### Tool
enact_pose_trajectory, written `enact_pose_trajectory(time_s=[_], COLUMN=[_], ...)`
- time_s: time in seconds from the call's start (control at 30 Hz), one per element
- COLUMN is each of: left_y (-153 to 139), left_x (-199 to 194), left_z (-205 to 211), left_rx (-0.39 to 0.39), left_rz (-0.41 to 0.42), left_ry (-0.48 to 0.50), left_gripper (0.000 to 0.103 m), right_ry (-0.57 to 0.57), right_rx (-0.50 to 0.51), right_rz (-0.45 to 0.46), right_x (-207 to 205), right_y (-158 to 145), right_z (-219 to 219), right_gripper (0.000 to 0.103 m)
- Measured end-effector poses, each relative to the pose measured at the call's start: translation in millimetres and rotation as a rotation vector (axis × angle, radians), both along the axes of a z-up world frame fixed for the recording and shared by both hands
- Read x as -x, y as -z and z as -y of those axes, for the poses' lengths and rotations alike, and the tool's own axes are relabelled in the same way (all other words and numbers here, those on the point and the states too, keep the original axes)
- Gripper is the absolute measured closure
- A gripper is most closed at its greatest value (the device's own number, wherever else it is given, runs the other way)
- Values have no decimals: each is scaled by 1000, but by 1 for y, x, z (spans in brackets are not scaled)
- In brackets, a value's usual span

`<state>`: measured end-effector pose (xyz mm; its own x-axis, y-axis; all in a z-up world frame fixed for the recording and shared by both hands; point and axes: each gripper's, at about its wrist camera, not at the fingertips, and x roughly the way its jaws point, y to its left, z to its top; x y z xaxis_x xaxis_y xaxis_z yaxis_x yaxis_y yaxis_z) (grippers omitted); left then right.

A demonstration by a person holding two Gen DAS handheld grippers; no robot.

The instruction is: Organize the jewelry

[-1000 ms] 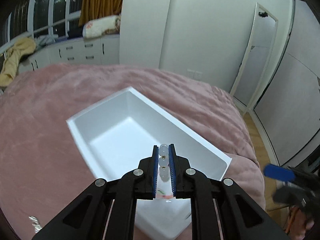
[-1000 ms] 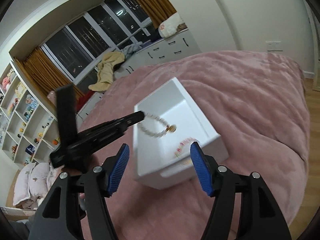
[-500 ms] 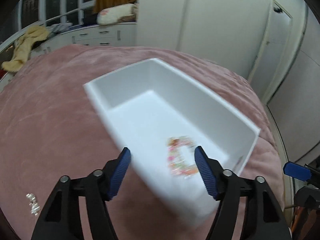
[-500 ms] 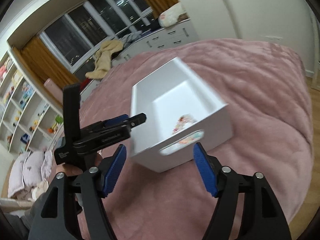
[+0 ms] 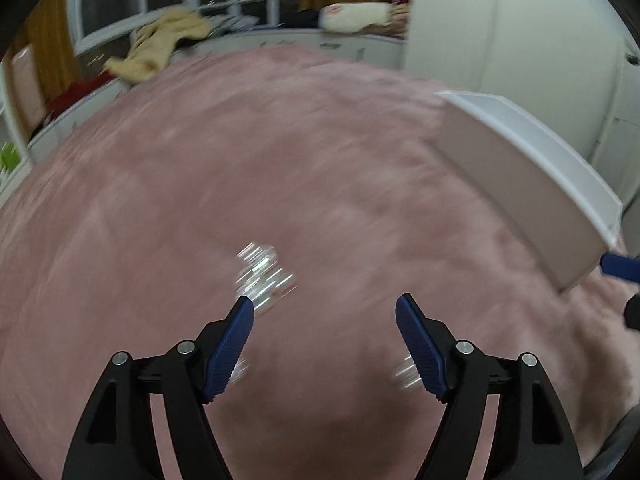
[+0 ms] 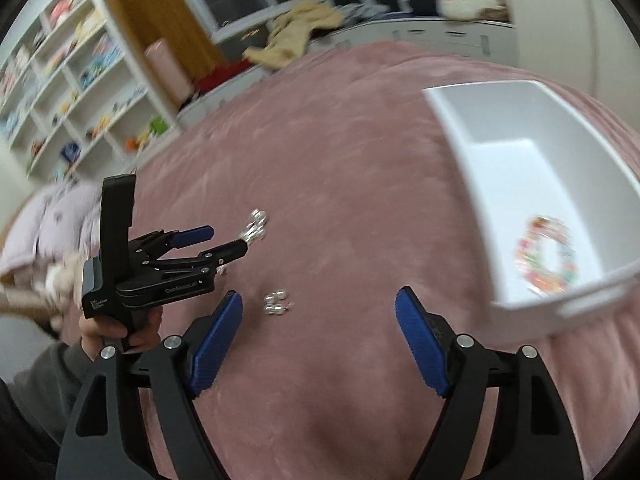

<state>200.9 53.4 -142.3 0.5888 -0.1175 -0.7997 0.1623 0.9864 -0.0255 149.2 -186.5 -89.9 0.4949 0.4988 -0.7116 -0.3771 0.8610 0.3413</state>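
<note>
My left gripper (image 5: 324,306) was opening wide and held nothing. A shiny silver bracelet (image 5: 264,274) lay on the pink blanket (image 5: 280,160) just past its left finger (too blurry to see well). My right gripper (image 6: 318,302) was opening too, empty. The colorful bracelet (image 6: 546,254) sat in the white box (image 6: 472,160).

Hardly anything here can be read. The left gripper (image 6: 228,240) carries pale lettering along the side of its black body and a second small line near the handle (both too blurred by motion to make out a single word). Nothing else in either view bears any legible text, label or number.
</note>
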Motion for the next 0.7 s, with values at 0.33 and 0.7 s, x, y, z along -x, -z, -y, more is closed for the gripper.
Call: enact_pose_trajectory(time_s=[0.33, 0.7], left_y=[31, 60], left_x=[14, 0], left_z=[-57, -52], left_rx=[-1, -16], left_rz=[-42, -79], left_ry=[-44, -28], left_gripper=[27, 27], right_ry=[-182, -269], right_rx=[88, 168], right_rz=[-24, -48], right_x=[-30, -26], right_y=[36, 89], right_z=[-86, -103], right_gripper=[28, 46])
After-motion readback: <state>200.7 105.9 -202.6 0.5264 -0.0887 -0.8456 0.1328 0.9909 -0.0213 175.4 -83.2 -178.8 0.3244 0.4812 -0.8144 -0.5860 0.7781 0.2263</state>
